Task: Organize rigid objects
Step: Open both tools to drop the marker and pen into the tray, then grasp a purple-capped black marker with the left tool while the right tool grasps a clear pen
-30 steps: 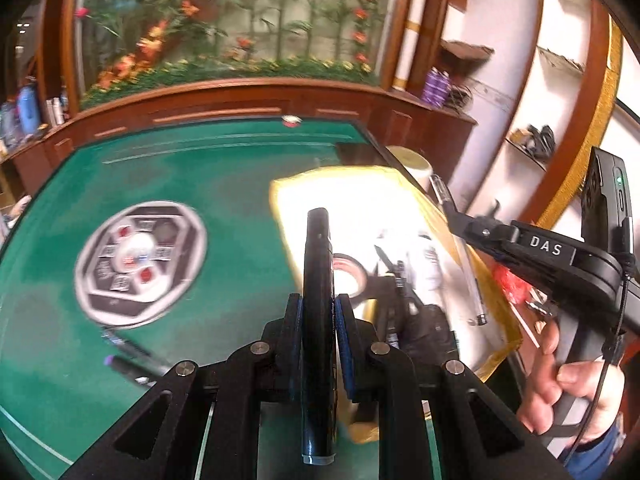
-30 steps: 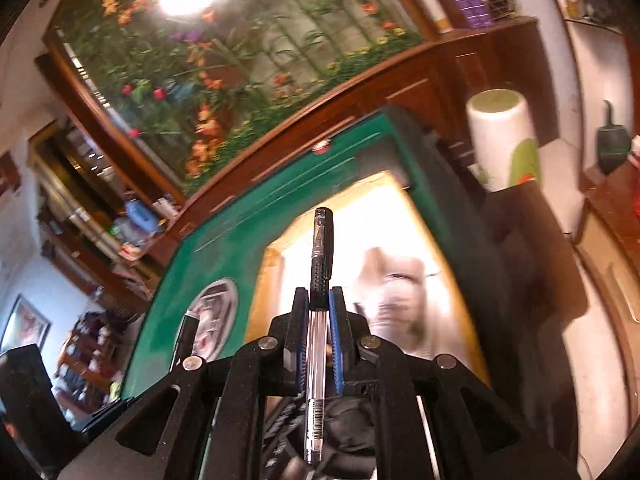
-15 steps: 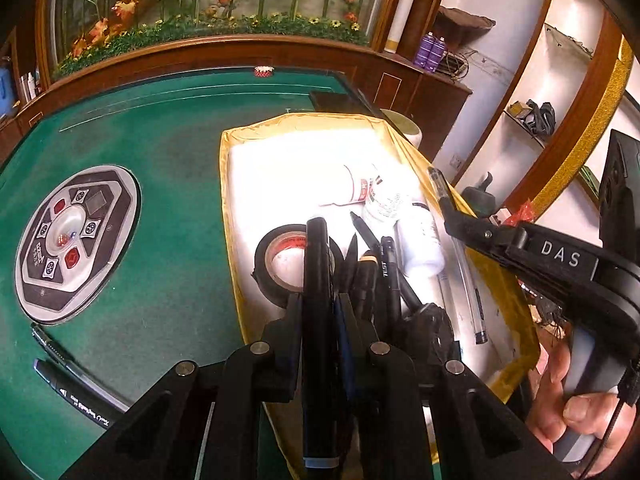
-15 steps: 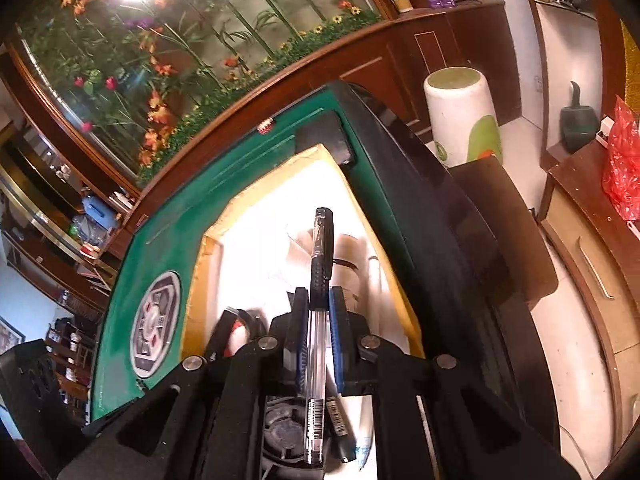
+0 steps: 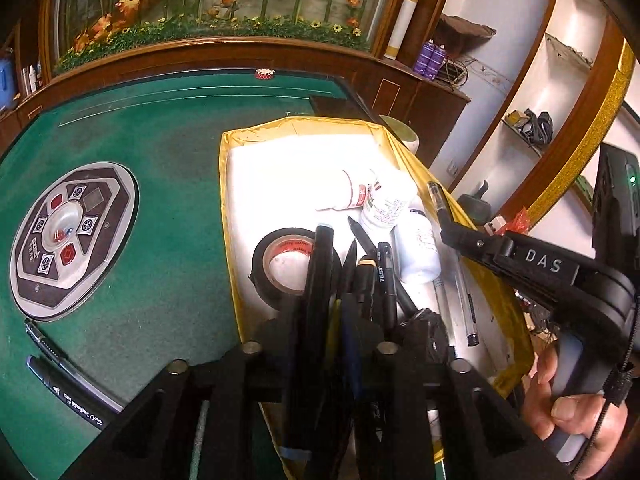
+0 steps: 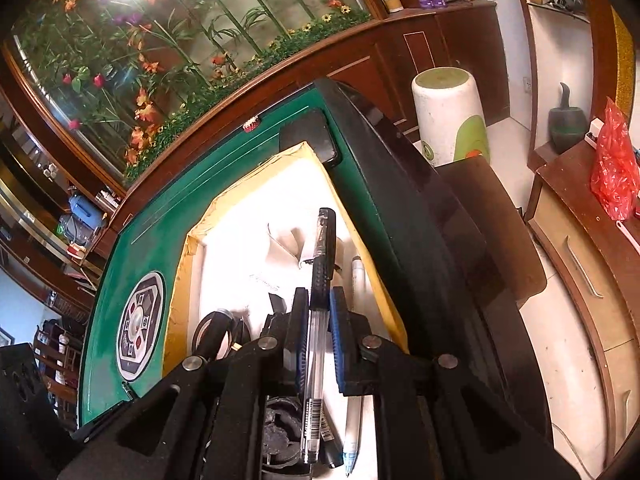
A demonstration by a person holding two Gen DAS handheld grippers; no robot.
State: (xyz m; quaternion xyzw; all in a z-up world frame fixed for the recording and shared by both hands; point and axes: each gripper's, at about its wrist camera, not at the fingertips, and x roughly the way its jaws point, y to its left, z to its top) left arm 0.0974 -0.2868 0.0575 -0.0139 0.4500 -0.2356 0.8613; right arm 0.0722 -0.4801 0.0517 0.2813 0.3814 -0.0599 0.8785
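The left gripper [image 5: 326, 316] has just been opening; the black marker [image 5: 318, 292] stands loose between its spread jaws (over the yellow tray [image 5: 230, 216]). The right gripper [image 6: 318, 332] pinches a clear pen [image 6: 316, 320].

Black gripper [image 5: 320, 320], silver screws, "DAS" lettering.

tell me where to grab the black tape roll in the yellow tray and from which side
Likely the left wall of the tape roll, from above: one of the fingers in the hole, one outside. It lies flat in the yellow tray, hole up, and pens crowd its right edge, so the left is freest.
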